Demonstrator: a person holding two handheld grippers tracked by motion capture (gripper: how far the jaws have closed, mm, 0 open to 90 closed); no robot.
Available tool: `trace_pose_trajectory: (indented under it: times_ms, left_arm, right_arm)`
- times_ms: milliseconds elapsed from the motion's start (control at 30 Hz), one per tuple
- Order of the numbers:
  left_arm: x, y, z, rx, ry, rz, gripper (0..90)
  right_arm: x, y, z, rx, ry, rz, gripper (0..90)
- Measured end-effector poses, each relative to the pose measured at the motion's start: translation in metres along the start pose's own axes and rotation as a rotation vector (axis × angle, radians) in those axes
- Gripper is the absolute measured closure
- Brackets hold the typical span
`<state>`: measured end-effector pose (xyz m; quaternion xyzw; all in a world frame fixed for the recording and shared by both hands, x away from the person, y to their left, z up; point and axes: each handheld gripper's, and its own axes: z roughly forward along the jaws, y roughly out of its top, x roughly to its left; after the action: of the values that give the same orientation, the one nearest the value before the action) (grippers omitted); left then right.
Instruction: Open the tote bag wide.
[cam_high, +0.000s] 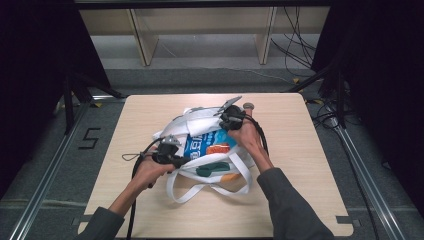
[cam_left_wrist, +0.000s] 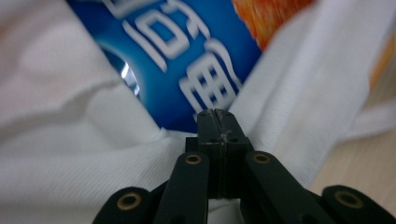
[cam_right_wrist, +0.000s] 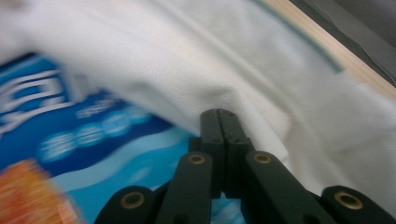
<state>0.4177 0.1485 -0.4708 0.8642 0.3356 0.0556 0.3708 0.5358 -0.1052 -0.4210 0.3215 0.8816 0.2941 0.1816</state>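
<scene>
A white cloth bag (cam_high: 199, 120) lies in the middle of the wooden table (cam_high: 300, 165), its mouth spread apart. Inside lies a blue snack packet (cam_high: 201, 145) with white lettering and an orange picture. My left gripper (cam_high: 187, 160) is at the bag's near-left rim, shut on the white fabric. In the left gripper view the closed jaws (cam_left_wrist: 216, 113) meet the rim where it crosses the blue packet (cam_left_wrist: 187, 60). My right gripper (cam_high: 224, 126) is at the far-right rim, jaws (cam_right_wrist: 218, 112) shut on a raised fold of the bag's cloth (cam_right_wrist: 196, 70) above the packet (cam_right_wrist: 93, 140).
A dark green thing (cam_high: 212, 169) and an orange one (cam_high: 229, 176) lie at the bag's near side. The bag's white strap loops (cam_high: 210, 191) trail toward the table's near edge. A small round grey object (cam_high: 248, 106) sits behind the right gripper. Bare tabletop surrounds the bag.
</scene>
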Motion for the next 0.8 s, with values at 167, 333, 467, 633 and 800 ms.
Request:
trace_pose_trajectory:
  times_ms: [167,333,467,633,800]
  left_arm:
    - [-0.013,-0.009,0.002,-0.015,0.036,0.069,89.7]
    - [-0.009,0.009,-0.009,-0.033,0.034,0.056,88.4]
    - [-0.005,0.042,-0.021,-0.109,0.046,0.056,86.7]
    - [0.011,0.086,-0.005,-0.106,0.099,0.026,85.9]
    - [0.035,0.103,0.021,-0.021,0.183,-0.018,88.7]
  right_arm:
    - [-0.039,-0.01,0.031,0.081,0.0,0.2,90.0]
    - [-0.039,-0.011,0.026,0.083,0.01,0.207,90.0]
    - [-0.029,-0.008,-0.012,-0.012,0.019,0.133,90.0]
    - [0.01,-0.025,-0.046,-0.042,0.147,0.027,90.0]
    - [0.037,-0.062,-0.062,-0.006,0.236,-0.064,90.0]
